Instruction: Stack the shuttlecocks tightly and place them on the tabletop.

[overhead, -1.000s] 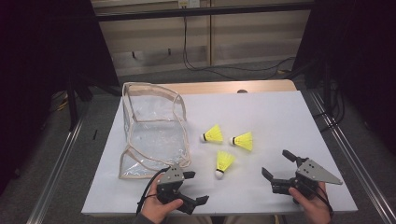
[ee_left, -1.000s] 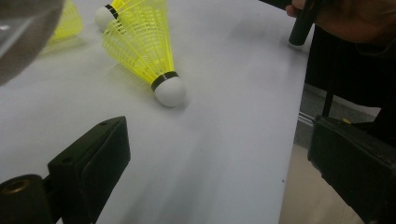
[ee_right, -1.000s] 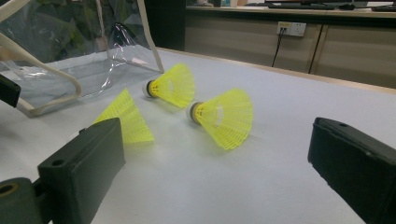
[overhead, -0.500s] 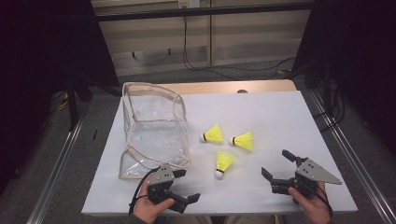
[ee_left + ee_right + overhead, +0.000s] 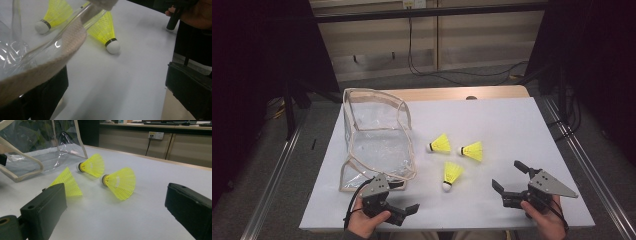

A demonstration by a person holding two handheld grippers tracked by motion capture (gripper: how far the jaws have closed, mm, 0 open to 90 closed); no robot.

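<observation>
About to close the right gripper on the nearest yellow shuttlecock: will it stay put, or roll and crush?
The nearest shuttlecock lies on its side on the white table, so a nudge would likely swing it round its cork tip. Its open mesh skirt looks thin and light; a hard squeeze there probably deforms it. The right gripper, open, would do better on the cork.

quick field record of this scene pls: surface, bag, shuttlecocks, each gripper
surface: white table
bag: clear pouch with beige trim, open, at table's left
shuttlecocks: three yellow shuttlecocks, lying loose right of the pouch, none inside
left gripper: open, near the pouch's front edge, holding nothing
right gripper: open, near the shuttlecocks, holding nothing
</observation>
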